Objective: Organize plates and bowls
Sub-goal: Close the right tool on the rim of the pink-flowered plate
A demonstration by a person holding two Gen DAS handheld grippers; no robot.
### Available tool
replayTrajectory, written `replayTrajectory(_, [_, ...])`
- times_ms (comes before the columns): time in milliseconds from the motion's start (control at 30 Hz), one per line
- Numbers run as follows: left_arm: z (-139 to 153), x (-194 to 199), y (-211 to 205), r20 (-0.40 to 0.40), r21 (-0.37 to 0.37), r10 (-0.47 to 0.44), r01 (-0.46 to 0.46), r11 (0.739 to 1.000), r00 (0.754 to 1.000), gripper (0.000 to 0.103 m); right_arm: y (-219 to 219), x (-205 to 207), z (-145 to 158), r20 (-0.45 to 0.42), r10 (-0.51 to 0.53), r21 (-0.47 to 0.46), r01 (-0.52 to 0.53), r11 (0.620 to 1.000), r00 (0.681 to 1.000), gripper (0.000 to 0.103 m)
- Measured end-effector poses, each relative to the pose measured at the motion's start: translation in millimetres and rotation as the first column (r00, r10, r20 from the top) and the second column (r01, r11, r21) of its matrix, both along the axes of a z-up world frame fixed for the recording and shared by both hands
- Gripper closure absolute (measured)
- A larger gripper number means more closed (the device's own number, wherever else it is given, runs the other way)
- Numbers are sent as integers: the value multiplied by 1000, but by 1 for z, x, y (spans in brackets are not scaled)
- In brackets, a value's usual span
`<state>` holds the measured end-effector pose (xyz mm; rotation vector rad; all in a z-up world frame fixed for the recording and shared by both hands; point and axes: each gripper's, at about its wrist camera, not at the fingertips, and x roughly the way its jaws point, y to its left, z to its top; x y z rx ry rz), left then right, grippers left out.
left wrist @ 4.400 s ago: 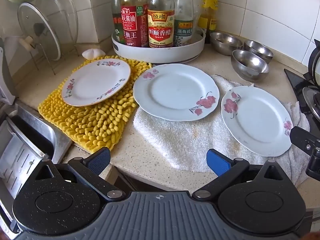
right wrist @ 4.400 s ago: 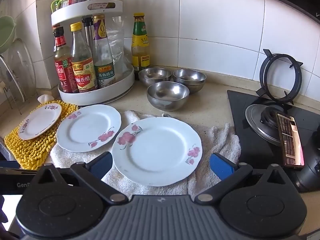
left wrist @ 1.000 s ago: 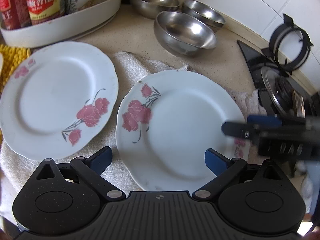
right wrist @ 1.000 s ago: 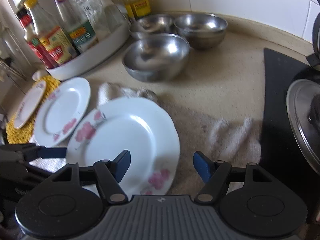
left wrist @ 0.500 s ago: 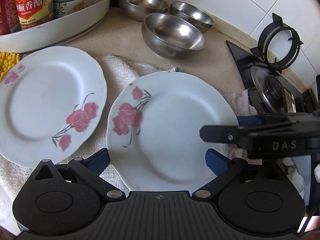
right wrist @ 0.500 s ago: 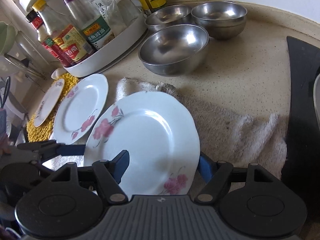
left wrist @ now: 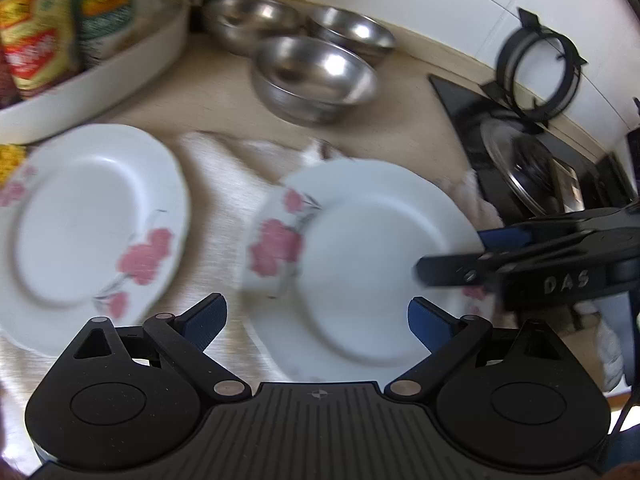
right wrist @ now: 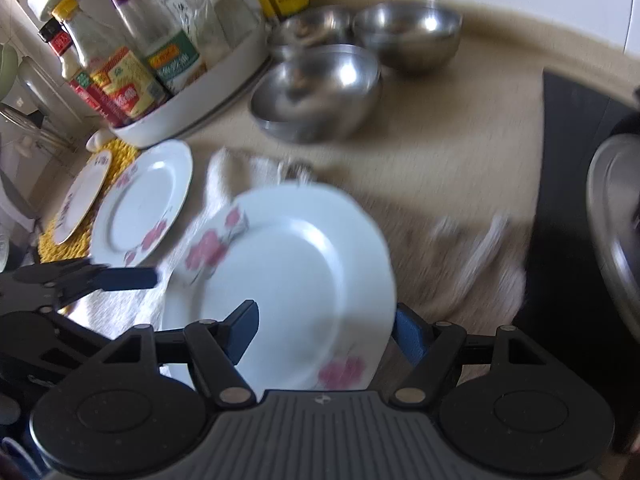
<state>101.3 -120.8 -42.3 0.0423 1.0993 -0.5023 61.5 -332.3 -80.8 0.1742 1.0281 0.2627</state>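
A white plate with pink flowers lies on the white towel. Its right rim sits between the jaws of my right gripper, one finger over the plate and the other at its outer edge. That edge looks tilted up, and I see no pad pressing. In the left wrist view the right gripper reaches in from the right. My left gripper hangs open over the plate's near edge. A second flowered plate lies to the left. Three steel bowls stand behind.
A smaller plate rests on a yellow mat at far left. A white round tray of sauce bottles stands at the back left. The black gas stove with a metal lid borders the towel on the right.
The right gripper has come in around the plate's right rim, and that rim now looks raised. The left gripper stays over the plate, slightly rolled. Both views are blurred.
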Motion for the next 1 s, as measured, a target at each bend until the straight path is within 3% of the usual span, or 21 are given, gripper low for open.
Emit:
replayTrajectory(100, [7,-1,20,13,9,59,-59,998,998,2,6,8,12,59,3,-39,-1,999,998,16])
replayTrajectory(200, [11,-1,48,16,11,139,-139,990,990,1,25,21,14,61,44,-24,-43,999,997,16])
replayTrajectory(500, [19,35,133,11,71,346,-346,935,938,1,114,71,18,44,221,-2,-221,975,974,16])
replayTrajectory(633, [23,56,152,10,78,350,-349,934,937,1,137,103,11,-37,237,45,-235,971,971,16])
replayTrajectory(800, [10,73,154,-23,126,298,-293,948,954,2,153,126,0,-126,252,82,-243,966,959,16])
replayTrajectory(1000, [0,87,147,-39,144,265,-257,956,964,2,168,141,-5,-168,277,134,-257,957,946,13])
